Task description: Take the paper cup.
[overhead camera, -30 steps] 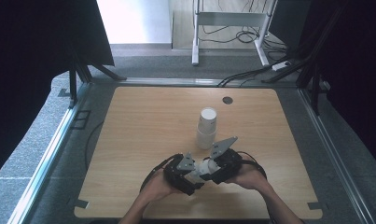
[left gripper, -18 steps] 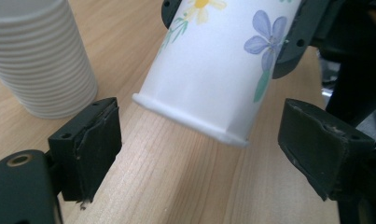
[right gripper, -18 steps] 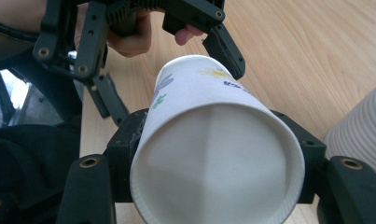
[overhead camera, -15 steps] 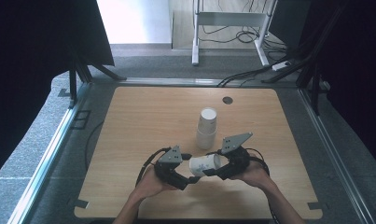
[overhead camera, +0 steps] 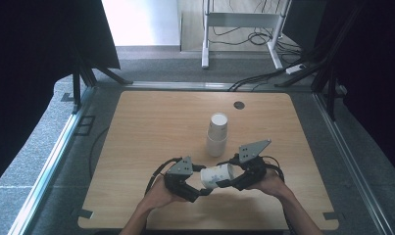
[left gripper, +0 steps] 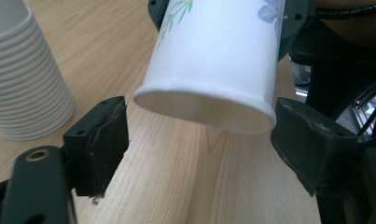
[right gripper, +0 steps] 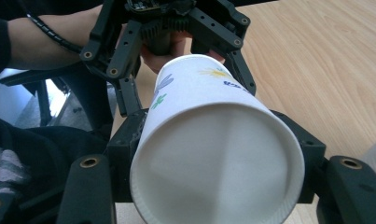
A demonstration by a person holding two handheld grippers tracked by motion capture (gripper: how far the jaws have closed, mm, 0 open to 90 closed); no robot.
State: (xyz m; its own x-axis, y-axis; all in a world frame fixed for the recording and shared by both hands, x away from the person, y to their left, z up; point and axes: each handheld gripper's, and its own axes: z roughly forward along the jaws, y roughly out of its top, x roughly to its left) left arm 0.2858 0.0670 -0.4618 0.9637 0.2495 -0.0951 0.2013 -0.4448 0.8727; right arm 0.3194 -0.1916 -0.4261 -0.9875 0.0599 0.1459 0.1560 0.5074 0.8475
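Observation:
A white paper cup (overhead camera: 217, 176) with a flower print lies level above the table's near edge, between the two grippers. My right gripper (overhead camera: 229, 177) is shut on it near its wide mouth, and that mouth faces the right gripper view (right gripper: 213, 154). The cup's narrow base (left gripper: 209, 100) points into my left gripper (left gripper: 199, 140). Its jaws have just been closing around the base. One pad (left gripper: 101, 140) still stands a sliver off the cup wall. A tall stack of white cups (overhead camera: 217, 134) stands upright just beyond, mid-table.
The wooden table (overhead camera: 151, 127) has a small dark round cap (overhead camera: 239, 105) near its far edge. Cables trail from both grippers over the near edge. The cup stack (left gripper: 27, 79) sits close beside the left jaw. Metal rails and floor cables lie beyond the table.
The grippers were bunched together one second ago. The left one has drawn a little to the left, and the cup now shows stretched level between them. Left jaws have narrowed.

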